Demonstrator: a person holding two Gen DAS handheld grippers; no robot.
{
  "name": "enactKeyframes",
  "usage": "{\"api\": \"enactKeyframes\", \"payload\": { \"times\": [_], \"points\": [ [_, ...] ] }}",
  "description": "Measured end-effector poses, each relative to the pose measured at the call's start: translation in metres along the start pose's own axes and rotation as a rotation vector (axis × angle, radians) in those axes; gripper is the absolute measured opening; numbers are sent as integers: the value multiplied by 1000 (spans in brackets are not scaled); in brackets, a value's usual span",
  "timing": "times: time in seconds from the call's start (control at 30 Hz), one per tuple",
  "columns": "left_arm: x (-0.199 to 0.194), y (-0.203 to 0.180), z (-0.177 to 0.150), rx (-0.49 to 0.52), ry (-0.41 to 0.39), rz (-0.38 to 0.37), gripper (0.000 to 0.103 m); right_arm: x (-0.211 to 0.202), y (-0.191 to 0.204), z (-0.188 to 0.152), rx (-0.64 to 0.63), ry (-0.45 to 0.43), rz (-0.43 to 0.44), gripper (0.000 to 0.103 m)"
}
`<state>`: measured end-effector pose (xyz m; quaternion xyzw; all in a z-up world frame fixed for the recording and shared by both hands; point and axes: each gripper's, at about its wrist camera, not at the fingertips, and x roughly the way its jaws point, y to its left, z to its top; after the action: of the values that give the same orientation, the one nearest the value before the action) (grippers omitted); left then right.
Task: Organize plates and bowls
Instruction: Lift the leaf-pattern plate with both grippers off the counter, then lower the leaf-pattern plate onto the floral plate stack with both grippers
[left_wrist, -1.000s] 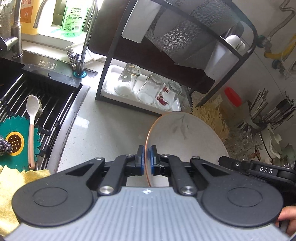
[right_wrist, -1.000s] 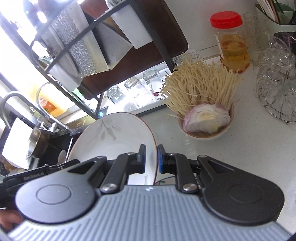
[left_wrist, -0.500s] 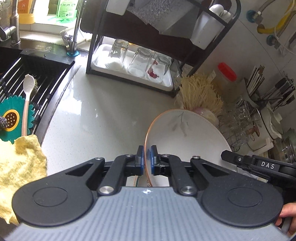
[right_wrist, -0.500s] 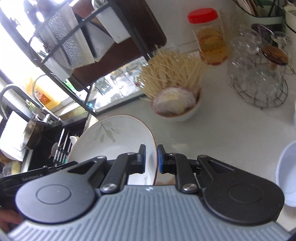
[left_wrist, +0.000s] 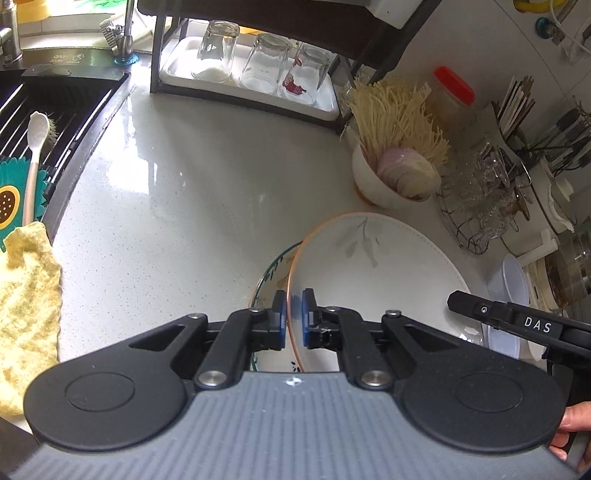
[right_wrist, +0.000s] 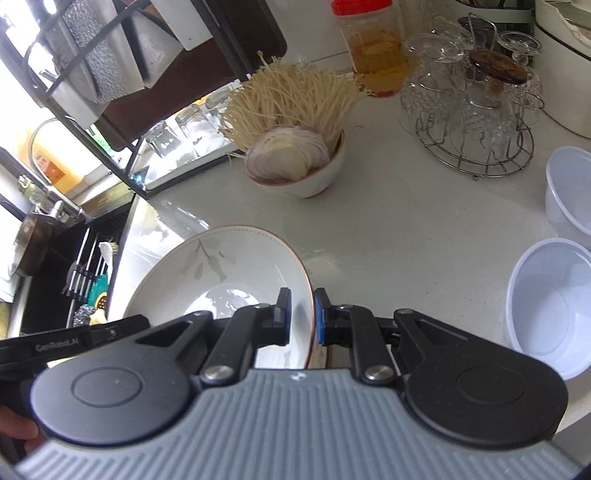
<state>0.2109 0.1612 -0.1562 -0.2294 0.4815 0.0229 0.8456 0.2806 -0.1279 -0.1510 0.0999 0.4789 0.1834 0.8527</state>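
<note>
A white plate with an orange rim and a grey leaf print (left_wrist: 373, 266) is held between both grippers over the counter. My left gripper (left_wrist: 293, 317) is shut on its left rim. My right gripper (right_wrist: 302, 317) is shut on its right rim (right_wrist: 308, 295); the plate (right_wrist: 221, 269) shows tilted there. Under the plate, in the left wrist view, lies a second dish with a green leaf pattern (left_wrist: 275, 273), mostly hidden. Two white plastic bowls (right_wrist: 546, 306) (right_wrist: 570, 192) stand on the counter to the right.
A bowl of sliced onion and enoki mushrooms (right_wrist: 295, 155) stands behind the plate. A wire rack of glasses (right_wrist: 476, 110) and a red-lidded jar (right_wrist: 373, 44) are at the back right. A black dish rack with upturned glasses (left_wrist: 258, 62) is behind; the sink (left_wrist: 33, 122) lies left, with a yellow cloth (left_wrist: 26, 302).
Both grippers have carried the plate back from the dish rack and down toward the counter, over the green-patterned dish. The plastic bowls have come into view.
</note>
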Motion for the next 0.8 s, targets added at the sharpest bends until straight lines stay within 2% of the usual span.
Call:
{"api": "enactKeyframes", "payload": {
  "times": [0.13, 0.47, 0.8],
  "points": [
    [8, -6, -2, 22, 16, 16, 10, 2, -4, 0, -15, 2, -14, 16],
    [25, -1, -5, 4, 91, 52, 14, 8, 0, -1, -53, 31, -7, 16],
    [36, -4, -5, 51, 123, 82, 15, 16, 2, -1, -84, 52, -32, 16]
  ]
}}
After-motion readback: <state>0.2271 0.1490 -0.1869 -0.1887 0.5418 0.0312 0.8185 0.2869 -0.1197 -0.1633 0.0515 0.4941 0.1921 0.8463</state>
